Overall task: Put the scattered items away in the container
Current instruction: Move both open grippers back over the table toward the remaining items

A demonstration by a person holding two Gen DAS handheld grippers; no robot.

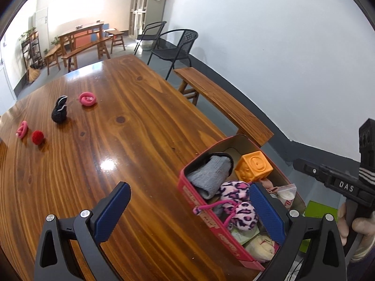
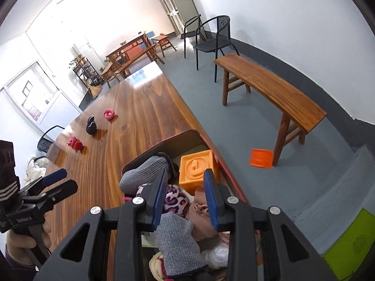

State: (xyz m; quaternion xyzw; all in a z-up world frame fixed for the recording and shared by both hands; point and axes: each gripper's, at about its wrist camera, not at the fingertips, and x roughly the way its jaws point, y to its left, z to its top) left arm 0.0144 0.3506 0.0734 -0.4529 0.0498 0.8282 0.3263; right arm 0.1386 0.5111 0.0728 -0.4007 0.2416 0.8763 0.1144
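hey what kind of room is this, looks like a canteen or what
Probably a shared break or dining room, not a home: long wooden table with a bench, a second table-and-bench set behind, and a metal locker cabinet.

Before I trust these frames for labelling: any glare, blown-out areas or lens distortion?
Left wrist view: a bright glare patch on the wooden table, the far window wall washed out, the bench bowed by the fisheye. Right wrist view: the ceiling overexposed, glare at the table's far end, black corners.
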